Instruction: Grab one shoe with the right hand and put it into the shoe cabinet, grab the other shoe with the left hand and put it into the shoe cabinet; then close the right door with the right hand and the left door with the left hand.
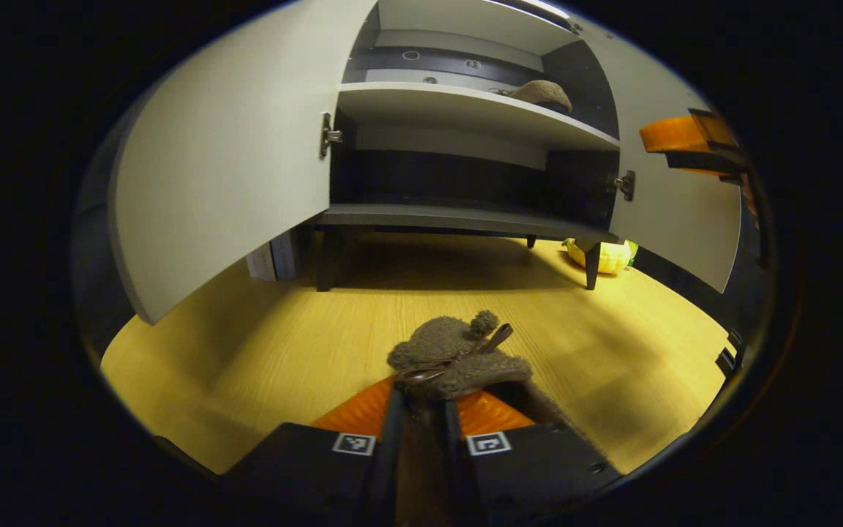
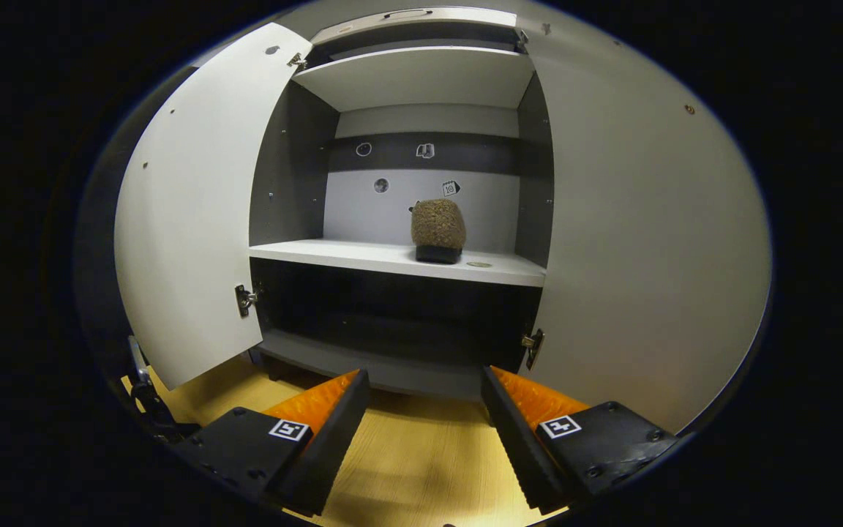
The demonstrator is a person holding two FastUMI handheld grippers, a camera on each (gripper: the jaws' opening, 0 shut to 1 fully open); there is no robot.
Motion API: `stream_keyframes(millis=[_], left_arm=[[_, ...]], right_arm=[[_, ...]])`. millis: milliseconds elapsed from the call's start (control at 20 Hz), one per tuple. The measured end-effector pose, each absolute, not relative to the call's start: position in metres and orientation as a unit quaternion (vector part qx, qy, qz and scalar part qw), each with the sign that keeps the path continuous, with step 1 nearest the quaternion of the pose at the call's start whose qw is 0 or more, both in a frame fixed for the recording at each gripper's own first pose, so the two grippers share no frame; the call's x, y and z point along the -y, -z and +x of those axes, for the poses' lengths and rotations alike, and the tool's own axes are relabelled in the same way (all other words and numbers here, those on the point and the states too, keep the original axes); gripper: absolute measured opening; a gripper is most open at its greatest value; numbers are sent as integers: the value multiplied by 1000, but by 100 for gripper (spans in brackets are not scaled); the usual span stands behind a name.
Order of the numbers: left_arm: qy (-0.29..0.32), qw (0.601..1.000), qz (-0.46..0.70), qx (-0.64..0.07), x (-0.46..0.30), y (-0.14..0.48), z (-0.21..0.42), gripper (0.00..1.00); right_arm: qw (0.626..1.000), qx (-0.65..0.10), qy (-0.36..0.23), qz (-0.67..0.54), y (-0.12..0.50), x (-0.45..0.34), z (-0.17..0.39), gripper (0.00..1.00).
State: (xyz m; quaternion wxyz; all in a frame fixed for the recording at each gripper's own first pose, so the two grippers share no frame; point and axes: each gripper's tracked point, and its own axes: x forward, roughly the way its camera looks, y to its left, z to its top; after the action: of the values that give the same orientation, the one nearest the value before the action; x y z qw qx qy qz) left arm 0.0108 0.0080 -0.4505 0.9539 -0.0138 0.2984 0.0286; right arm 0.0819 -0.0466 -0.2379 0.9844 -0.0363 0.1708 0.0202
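In the left gripper view, the left tool (image 1: 421,406) has its two fingers pressed together on a brown fuzzy shoe (image 1: 458,359), which it holds above the yellow wooden worktop (image 1: 260,344). The shoe cabinet (image 1: 465,110) stands in front of it with both doors open: the left door (image 1: 224,154) and the right door (image 1: 674,205). The other shoe (image 1: 541,94) sits on the middle shelf (image 1: 465,110), toward the right side. A yellow object (image 1: 604,256) lies on the worktop behind the cabinet's leg, and the other tool (image 1: 692,139) shows at the right edge.

In the right gripper view, the right tool (image 2: 425,410) is wide open and holds nothing, facing the open cabinet where the shoe (image 2: 437,230) stands on the shelf (image 2: 363,256)
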Motion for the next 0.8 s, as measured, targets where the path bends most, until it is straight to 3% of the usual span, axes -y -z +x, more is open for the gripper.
stream_keyframes(millis=[100,200,450,800], left_arm=[[-23,952,20,-303,-9,451,14,14],[-10,951,8,-308,-2,448,13,7],[-17,960,-1,-280,-11,379,10,6],[-8,986,23,-162,-24,178,18,6]], right_arm=[[984,-174,-21,-38,240,49,81,98],[984,-176,-22,-35,239,49,79,98],[985,-167,-17,-31,216,45,77,98],[989,-141,-20,-32,154,23,67,98]])
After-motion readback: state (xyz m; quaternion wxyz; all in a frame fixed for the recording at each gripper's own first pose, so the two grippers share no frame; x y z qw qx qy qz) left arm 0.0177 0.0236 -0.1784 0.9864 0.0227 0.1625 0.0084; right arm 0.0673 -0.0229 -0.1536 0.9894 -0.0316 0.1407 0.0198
